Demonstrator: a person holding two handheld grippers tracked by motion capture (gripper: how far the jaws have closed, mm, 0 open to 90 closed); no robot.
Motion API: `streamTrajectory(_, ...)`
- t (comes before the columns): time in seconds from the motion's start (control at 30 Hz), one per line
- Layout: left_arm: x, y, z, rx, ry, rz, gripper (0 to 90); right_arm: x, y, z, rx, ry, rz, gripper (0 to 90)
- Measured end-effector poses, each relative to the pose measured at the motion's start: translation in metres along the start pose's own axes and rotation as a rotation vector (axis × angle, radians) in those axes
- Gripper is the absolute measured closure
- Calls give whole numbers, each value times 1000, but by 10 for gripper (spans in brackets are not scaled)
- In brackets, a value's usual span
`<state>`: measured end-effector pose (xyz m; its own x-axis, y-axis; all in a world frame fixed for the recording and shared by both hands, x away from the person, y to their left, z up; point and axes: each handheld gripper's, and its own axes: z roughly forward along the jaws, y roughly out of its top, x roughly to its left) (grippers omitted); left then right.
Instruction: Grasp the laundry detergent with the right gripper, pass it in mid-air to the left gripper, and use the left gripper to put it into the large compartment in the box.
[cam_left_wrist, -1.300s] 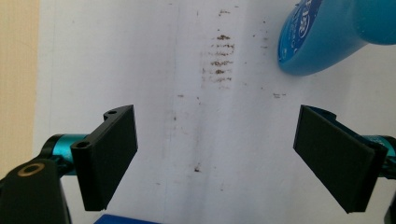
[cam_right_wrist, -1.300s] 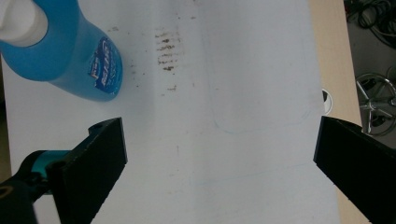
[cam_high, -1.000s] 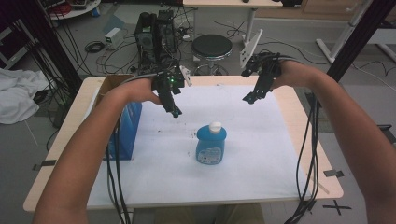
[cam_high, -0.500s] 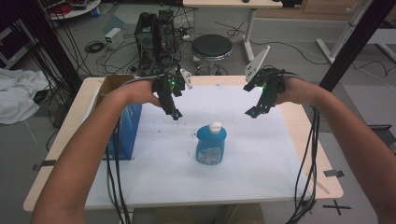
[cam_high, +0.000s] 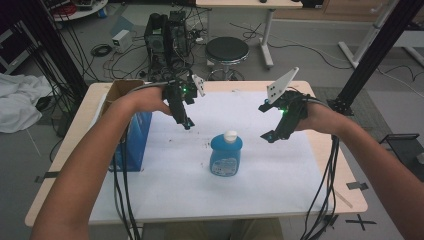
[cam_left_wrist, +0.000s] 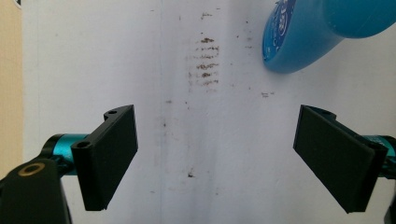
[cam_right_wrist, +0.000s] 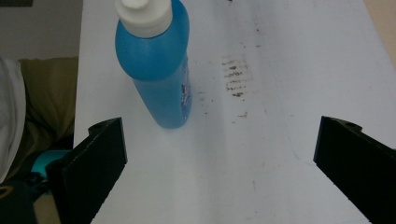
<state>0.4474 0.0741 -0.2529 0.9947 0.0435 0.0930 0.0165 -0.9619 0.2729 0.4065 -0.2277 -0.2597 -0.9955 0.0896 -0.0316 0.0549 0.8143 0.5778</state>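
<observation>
the approach is in hand: both grippers, left (cam_high: 187, 123) and right (cam_high: 267, 136), hover with jaws spread and empty (nothing touched yet) beside the upright bottle (cam_high: 226, 155) mid-table, so next one must close in around it.

One camera hangs above my side of the table (cam_high: 320, 165), looking forward and down over my forearms to the floor beyond. A camera rides on my left gripper (cam_left_wrist: 215, 158), close over the white sheet (cam_left_wrist: 187, 140), facing down along its jaws. Another rides on my right gripper (cam_right_wrist: 219, 168), equally near. All three views share the blue bottle (cam_high: 226, 155) (cam_left_wrist: 303, 32) (cam_right_wrist: 156, 65) and the stained sheet.
</observation>
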Motion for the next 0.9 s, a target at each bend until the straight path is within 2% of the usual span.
streamTrajectory(0.1, 0, 0, 0, 8, -4, 12, 138, 5, -7, 4, -24, 3, 9, 16)
streamTrajectory(0.13, -1, 0, 1, 2, -2, 4, 138, 6, -9, 6, -31, 5, 6, 16)
streamTrajectory(0.17, 0, 0, 1, 14, -6, 16, 138, 8, -11, 8, -36, 6, 13, 16)
streamTrajectory(0.23, -1, 0, 1, 5, -3, 10, 138, 11, -15, 11, -48, 10, 33, 16)
streamTrajectory(0.4, 0, 1, 2, 13, -4, 10, 138, 15, -24, 19, -107, 17, 34, 16)
streamTrajectory(0.63, -1, -2, 2, 13, -5, 6, 138, 22, -32, 31, -162, 27, 34, 16)
streamTrajectory(0.67, -1, -2, 3, 10, -7, 6, 138, 23, -32, 31, -158, 27, 51, 16)
streamTrajectory(0.73, -1, -3, 3, 12, -8, 5, 138, 23, -33, 34, -165, 32, 45, 15)
streamTrajectory(0.77, -1, -3, 3, 8, -5, 6, 138, 22, -33, 36, -180, 33, 21, 15)
streamTrajectory(0.8, -1, -3, 3, 9, 0, 8, 138, 23, -33, 37, -170, 33, 38, 16)
streamTrajectory(0.87, -1, -4, 3, 5, -2, 3, 138, 23, -34, 40, -187, 42, 21, 16)
streamTrajectory(0.9, -1, -4, 4, 8, -7, 4, 138, 24, -35, 41, -186, 37, 33, 16)
